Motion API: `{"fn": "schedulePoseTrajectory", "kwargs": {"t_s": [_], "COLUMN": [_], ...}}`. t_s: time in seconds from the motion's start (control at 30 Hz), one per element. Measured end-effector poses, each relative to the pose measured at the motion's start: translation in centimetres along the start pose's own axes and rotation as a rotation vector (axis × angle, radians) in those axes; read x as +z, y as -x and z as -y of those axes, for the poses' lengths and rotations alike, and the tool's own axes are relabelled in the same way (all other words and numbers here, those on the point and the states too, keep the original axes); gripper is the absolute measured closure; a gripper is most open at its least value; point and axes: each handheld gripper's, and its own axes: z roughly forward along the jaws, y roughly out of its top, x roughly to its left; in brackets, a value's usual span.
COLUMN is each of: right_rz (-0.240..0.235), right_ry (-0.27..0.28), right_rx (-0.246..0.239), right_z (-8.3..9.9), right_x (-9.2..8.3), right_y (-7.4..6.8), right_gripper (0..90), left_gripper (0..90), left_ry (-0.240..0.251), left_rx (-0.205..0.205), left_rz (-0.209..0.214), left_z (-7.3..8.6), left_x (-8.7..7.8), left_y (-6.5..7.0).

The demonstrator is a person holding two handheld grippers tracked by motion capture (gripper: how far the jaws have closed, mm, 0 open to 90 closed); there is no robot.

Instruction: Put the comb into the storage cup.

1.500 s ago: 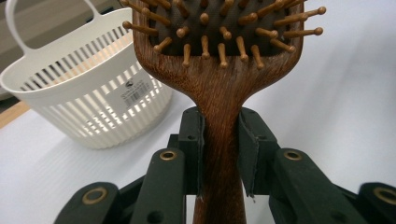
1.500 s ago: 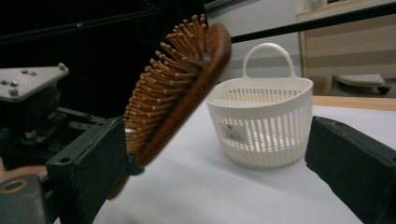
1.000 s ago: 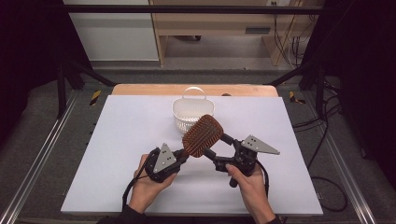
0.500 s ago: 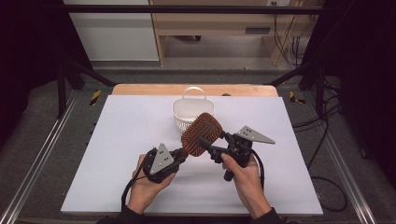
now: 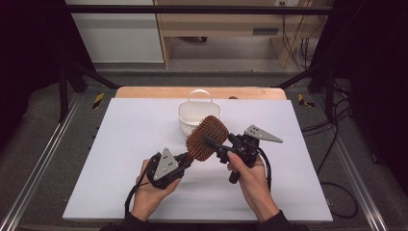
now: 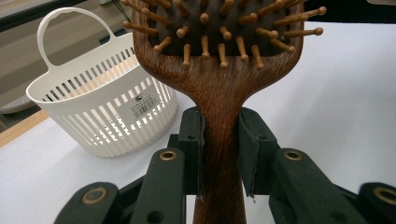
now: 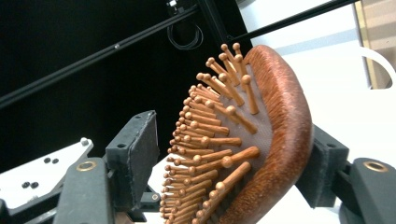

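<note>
The left hand-held gripper (image 5: 185, 162) is clenched on the wooden hairbrush (image 5: 207, 138) handle, holding it above the desk (image 5: 120, 144). The right hand-held gripper (image 5: 215, 146), jaws closing around the brush head, isn't pressing yet. Gripping the pins (image 7: 205, 154) could twist the brush loose; the white basket (image 5: 197, 115) sits just beyond.

There is a small white sticker (image 6: 143, 106) sitting on the side of the white basket (image 6: 100, 119), seen in the left gripper view. It is showing a little round sign and a few lines of tiny dark print. The print is too small and blurry to read, so no word or number on it can be told. Nothing else in the pictures is showing letters, numbers or a brand name that can be read.
</note>
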Motion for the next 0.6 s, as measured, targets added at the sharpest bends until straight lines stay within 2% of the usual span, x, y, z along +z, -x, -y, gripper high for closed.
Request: {"fn": "schedulePoseTrajectory", "kwargs": {"t_s": [0.13,0.33,0.6], "right_rz": [-0.006,-0.010,-0.012], "right_ry": [0.009,0.005,0.009], "right_rx": [0.034,0.042,0.061], "right_z": [-0.08,0.01,0.06], "right_x": [0.10,0.32,0.39], "right_y": [0.22,0.24,0.12], "right_gripper": [33.0,34.7,41.8], "left_gripper": [72.3,72.3,72.3], "left_ry": [0.003,0.006,0.009], "left_rx": [0.004,0.008,-0.003], "left_rz": [0.005,0.006,0.012], "left_z": [0.03,0.05,0.28], "left_x": [0.11,0.12,0.21], "left_y": [0.15,0.19,0.01]}}
